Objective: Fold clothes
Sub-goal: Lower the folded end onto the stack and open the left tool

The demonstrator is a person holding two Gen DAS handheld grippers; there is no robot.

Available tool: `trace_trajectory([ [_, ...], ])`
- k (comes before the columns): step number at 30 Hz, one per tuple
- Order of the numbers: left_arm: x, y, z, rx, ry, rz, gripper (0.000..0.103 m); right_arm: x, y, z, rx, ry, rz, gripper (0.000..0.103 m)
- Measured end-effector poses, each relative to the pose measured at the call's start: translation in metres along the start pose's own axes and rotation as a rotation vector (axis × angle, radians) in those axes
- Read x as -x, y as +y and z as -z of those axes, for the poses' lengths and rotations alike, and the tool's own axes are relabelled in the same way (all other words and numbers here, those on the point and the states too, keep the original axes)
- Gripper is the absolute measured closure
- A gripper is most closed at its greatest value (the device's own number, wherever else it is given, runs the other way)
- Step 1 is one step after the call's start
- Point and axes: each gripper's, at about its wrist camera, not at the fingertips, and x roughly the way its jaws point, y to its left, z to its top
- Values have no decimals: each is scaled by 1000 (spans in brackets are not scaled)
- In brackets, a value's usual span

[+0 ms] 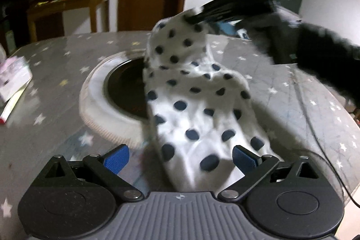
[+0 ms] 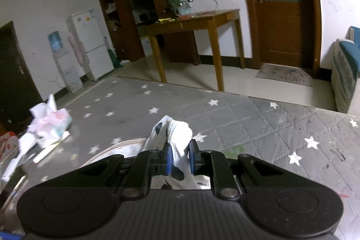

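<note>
A white garment with dark blue polka dots [image 1: 193, 105] hangs stretched over the grey star-print table. In the left wrist view my right gripper [image 1: 198, 14] pinches its top corner at the upper right and lifts it. My left gripper [image 1: 181, 158] is open, its blue pads wide apart, with the garment's lower part lying between them. In the right wrist view my right gripper [image 2: 180, 158] is shut on a bunched fold of the garment [image 2: 177, 136], which sticks up between the blue pads.
A round white-rimmed dish with a dark centre [image 1: 105, 100] lies on the table [image 1: 56, 73] under the garment. A tissue pack and papers [image 2: 49, 125] sit at the table's left edge. A cable [image 1: 315, 127] runs along the right side. A wooden side table [image 2: 198, 24] stands beyond.
</note>
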Motion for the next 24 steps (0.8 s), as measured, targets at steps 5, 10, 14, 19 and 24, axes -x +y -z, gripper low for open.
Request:
trace_trajectory([
  [5, 8, 1, 12, -2, 19, -32, 2, 47, 24, 15, 13, -4, -65, 90],
  [10, 15, 1, 19, 2, 16, -38, 2, 90, 53, 41, 29, 13, -136, 90],
  [14, 14, 0, 24, 10, 27, -45, 2, 124, 81, 67, 49, 26, -204, 90],
  [19, 14, 2, 28, 14, 25, -55, 2, 160, 112, 96, 86, 19, -300, 90],
  [24, 21, 10, 31, 28, 13, -69, 2, 176, 143, 133, 224, 47, -338, 90],
])
